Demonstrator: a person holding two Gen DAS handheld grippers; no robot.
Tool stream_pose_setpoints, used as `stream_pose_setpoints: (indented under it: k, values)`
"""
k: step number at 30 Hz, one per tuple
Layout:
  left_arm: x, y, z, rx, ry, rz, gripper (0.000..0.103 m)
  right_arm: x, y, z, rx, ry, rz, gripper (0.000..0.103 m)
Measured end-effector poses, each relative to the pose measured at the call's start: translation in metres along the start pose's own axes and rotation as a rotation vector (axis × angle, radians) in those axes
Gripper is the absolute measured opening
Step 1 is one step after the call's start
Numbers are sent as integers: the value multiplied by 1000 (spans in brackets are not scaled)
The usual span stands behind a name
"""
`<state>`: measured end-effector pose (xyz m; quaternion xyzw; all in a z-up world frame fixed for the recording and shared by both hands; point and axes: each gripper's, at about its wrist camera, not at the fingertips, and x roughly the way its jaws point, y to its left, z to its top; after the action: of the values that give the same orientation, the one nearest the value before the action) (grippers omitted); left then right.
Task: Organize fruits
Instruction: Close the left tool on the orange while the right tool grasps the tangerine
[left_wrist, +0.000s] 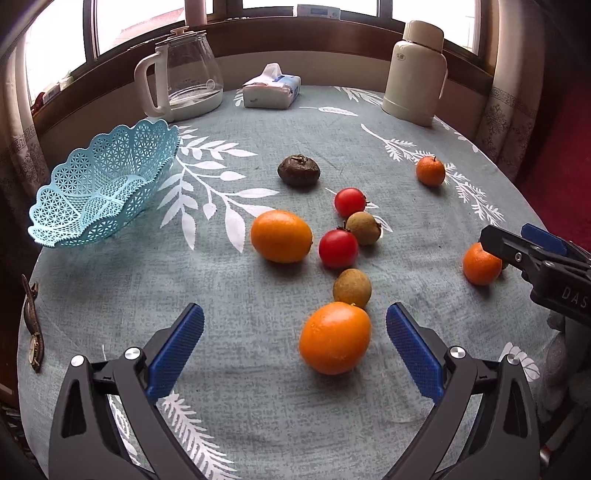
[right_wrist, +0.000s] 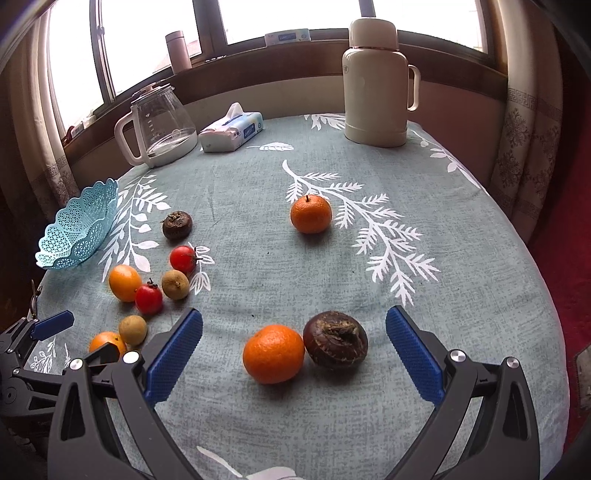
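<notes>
- Low over the near edge of the worktop (left_wrist: 369, 406), the left tool (left_wrist: 295, 334) stands wide open and holds nothing; a smooth oval orange fruit (left_wrist: 335, 338) lies on the cloth between its blue ribbed pads, nearer the right-hand one, touching neither.
- Just beyond that fruit sits a small round tan longan (left_wrist: 352, 288), then a glossy red cherry tomato (left_wrist: 338, 248) with a second tan longan (left_wrist: 364, 228) and a second red tomato (left_wrist: 349, 202) behind it.
- A larger oval orange fruit (left_wrist: 281, 236) lies just left of the nearer tomato; a dark brown water chestnut (left_wrist: 299, 171) sits farther back.
- The light-blue lattice plastic basket (left_wrist: 103, 188) stands at the far left of the worktop, empty.
- The right tool (right_wrist: 294, 334) is likewise wide open and empty; between its pads lie a round dimpled mandarin (right_wrist: 274, 353) and a dark brown wrinkled chestnut (right_wrist: 335, 344), touching each other.
- A second stalked mandarin (right_wrist: 311, 214) lies alone farther out.
- At the back stand a glass kettle (right_wrist: 160, 125), a tissue pack (right_wrist: 232, 132) and a cream thermos flask (right_wrist: 376, 83).
</notes>
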<state>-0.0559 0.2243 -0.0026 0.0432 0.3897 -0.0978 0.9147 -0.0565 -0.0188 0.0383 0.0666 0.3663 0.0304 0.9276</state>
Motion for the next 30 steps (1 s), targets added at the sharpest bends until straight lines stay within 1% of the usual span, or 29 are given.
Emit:
stream_pose_setpoints:
  k: [8, 9, 10, 13, 14, 16, 21, 23, 25, 26, 28, 30]
  values:
    - [4, -1, -4, -7, 17, -32, 100, 1, -4, -12, -5, 26, 6, 98]
    - [4, -2, -4, -4, 16, -37, 97, 1, -4, -13, -4, 29, 5, 98]
    - [4, -3, -4, -1, 17, -45, 91, 1, -4, -13, -1, 31, 4, 98]
    - [5, -6, -6, 9, 22, -68, 84, -1, -7, -16, 8, 36, 4, 98]
    - [6, -7, -6, 12, 25, -72, 83, -2, -8, -17, 11, 36, 5, 98]
    - [7, -9, -7, 14, 29, -83, 77, -5, -10, -18, 12, 37, 2, 98]
    - [7, -8, -9, 4, 30, -105, 65, -11, -10, -23, 10, 45, 20, 98]
    - [7, -7, -10, 1, 28, -114, 62, -11, -7, -24, 9, 55, 40, 95]
    - [6, -7, -10, -3, 26, -116, 58, -10, -4, -24, 5, 65, 56, 88]
    - [6, -6, -10, -6, 24, -117, 57, -9, -2, -25, 3, 69, 64, 86]
    - [6, -5, -10, -12, 21, -120, 56, -5, 2, -25, 5, 87, 85, 79]
    - [5, -4, -10, -15, 17, -122, 56, 0, 5, -24, 4, 99, 90, 75]
